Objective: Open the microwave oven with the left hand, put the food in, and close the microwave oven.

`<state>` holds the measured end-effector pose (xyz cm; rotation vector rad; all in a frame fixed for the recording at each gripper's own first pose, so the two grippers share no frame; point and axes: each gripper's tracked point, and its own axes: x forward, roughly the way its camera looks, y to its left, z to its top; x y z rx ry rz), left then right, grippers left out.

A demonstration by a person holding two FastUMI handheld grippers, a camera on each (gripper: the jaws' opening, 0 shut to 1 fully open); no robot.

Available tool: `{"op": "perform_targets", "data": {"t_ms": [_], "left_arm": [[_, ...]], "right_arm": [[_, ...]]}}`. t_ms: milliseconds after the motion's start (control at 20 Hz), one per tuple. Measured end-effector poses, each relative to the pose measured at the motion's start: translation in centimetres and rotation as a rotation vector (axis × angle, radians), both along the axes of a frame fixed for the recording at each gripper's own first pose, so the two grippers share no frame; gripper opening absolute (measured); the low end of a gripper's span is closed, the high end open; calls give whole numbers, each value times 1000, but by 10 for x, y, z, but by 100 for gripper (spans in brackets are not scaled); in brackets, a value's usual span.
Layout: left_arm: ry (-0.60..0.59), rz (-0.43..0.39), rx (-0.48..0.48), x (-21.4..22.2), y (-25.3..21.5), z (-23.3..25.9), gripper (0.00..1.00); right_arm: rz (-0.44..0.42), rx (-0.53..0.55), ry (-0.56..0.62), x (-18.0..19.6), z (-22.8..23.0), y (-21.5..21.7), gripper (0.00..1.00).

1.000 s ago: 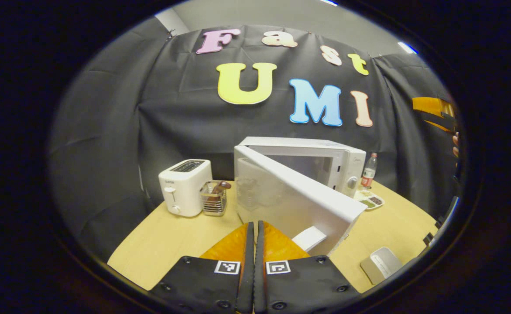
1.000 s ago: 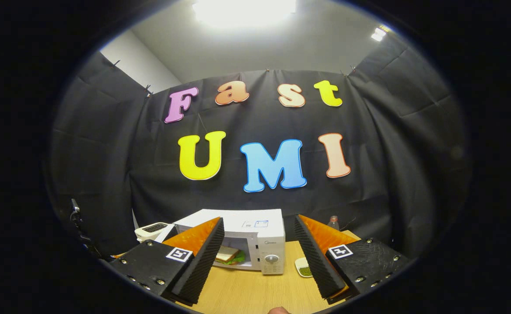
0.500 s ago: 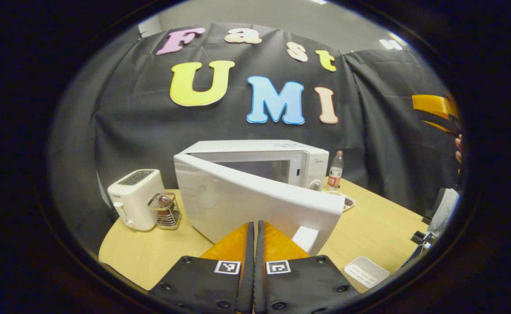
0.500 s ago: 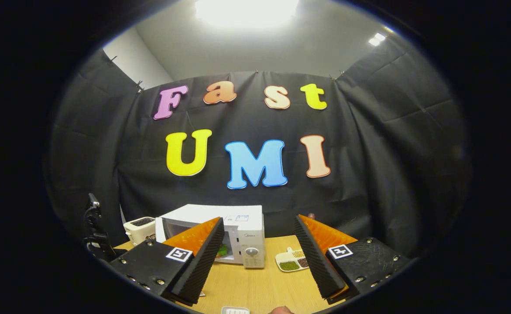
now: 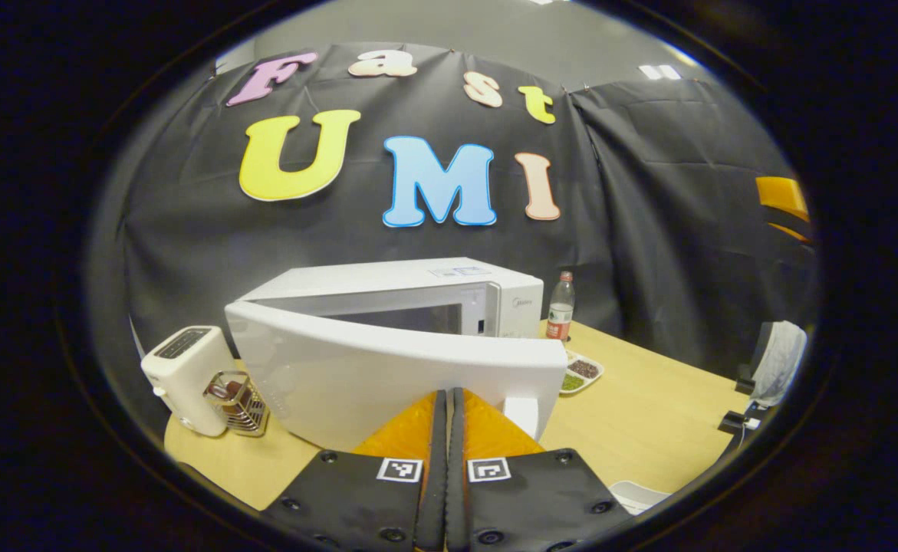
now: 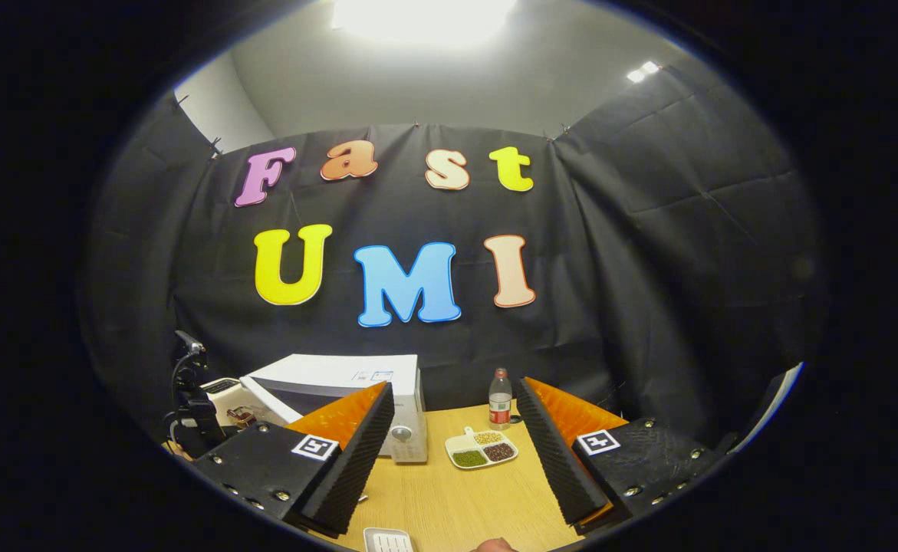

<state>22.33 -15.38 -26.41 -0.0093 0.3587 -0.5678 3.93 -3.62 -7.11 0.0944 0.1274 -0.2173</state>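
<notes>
While ajar, smooth white microwave door (image 5: 387, 368) fronts boxy microwave (image 5: 418, 287).

I am seeing one microwave (image 5: 387, 337), one toaster (image 5: 184, 368) at its 9 o'clock, one wire basket (image 5: 238, 402), one bottle (image 5: 560, 307) at 3 o'clock, one snack dish (image 6: 481, 449), and one table (image 5: 648, 414).

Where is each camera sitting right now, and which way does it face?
Left gripper view: rides the left gripper, fingers together, close behind the microwave door.
Right gripper view: rides the right gripper, fingers apart, farther back above the table, facing the booth wall.
Shared: microwave, bottle, snack dish, toaster.
</notes>
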Motion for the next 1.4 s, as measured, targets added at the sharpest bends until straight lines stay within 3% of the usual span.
{"op": "perform_targets", "data": {"t_ms": [150,200,250,350,450,500,550,600,650,700,1000,1250,1300,1400], "left_arm": [[-9,-5,-2,17,-14,-3,7],[-9,-6,-5,24,-18,-3,3],[-6,-10,-5,30,-23,-7,7],[-1,-3,-7,44,-30,-10,3],[3,5,-18,57,-36,-12,7],[3,10,-19,61,-38,-13,3],[6,15,-23,65,-40,-15,7],[4,20,-24,71,-42,-15,3],[1,30,-17,77,-44,-17,7],[-3,41,-9,85,-44,-18,4],[-12,91,26,124,-52,-25,7],[-45,79,0,128,-63,-19,7],[-74,125,17,139,-55,-16,7],[-20,111,-23,135,-61,-17,7]], "right_arm": [[-27,-3,7,-5,-2,-5,97],[-32,-3,12,-7,-4,-5,97],[-36,-2,14,-9,-4,-6,97],[-39,-1,26,-12,-8,-5,97],[-45,-14,38,-15,-10,-7,97],[-48,-17,39,-16,-9,-9,97],[-51,-18,42,-18,-10,-9,97],[-55,-17,45,-19,-11,-10,97],[-58,-15,52,-20,-13,-10,97],[-60,-15,62,-23,-17,-11,97],[-68,-12,95,-38,-13,-11,97],[-59,-4,110,-44,-19,-12,97],[-52,-2,109,-46,-19,-11,97],[-39,-11,109,-48,-18,-10,97]]}}
